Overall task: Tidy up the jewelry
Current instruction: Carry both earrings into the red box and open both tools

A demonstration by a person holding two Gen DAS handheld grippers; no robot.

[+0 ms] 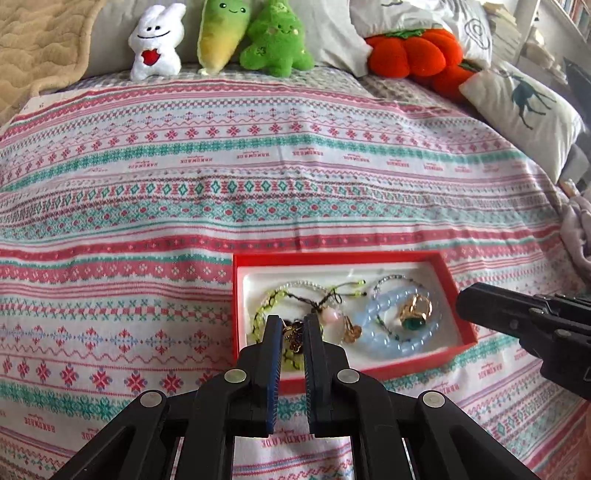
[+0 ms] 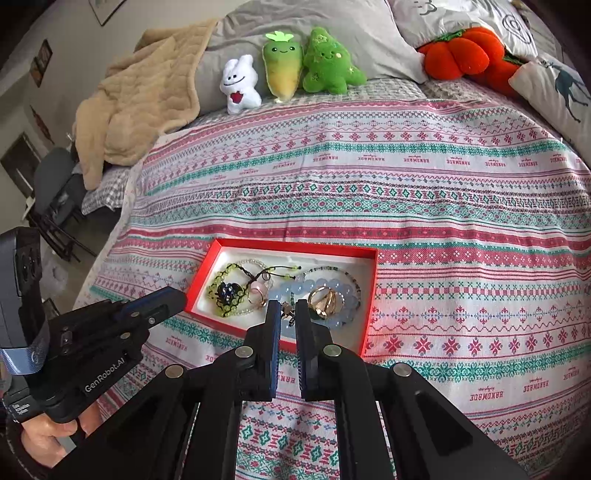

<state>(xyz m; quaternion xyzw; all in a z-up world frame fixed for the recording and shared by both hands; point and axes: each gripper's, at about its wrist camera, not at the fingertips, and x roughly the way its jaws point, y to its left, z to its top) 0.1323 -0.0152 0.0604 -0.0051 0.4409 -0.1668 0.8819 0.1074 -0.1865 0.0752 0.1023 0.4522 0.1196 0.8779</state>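
Note:
A red box point(image 1: 448, 275) with a white lining lies on the patterned bedspread and holds jewelry: a pale blue bead bracelet point(image 1: 391, 328), a gold ring with a green stone point(image 1: 415, 312), a green bead bracelet with a dark charm point(image 2: 225, 291), a pink bead and a small gold ring point(image 1: 352, 332). The box also shows in the right wrist view point(image 2: 369, 295). My left gripper point(image 1: 292, 321) hovers over the box's near left part, jaws slightly apart, empty. My right gripper point(image 2: 284, 306) hovers over the near edge by the blue bracelet point(image 2: 347, 295), jaws slightly apart, empty.
Plush toys line the far side of the bed: a white rabbit point(image 1: 157, 42), a carrot point(image 1: 221, 31), a green tree point(image 1: 277, 40), an orange pumpkin point(image 1: 413, 51). A deer cushion point(image 1: 524, 107) lies at the right. A beige blanket point(image 2: 140, 99) lies far left.

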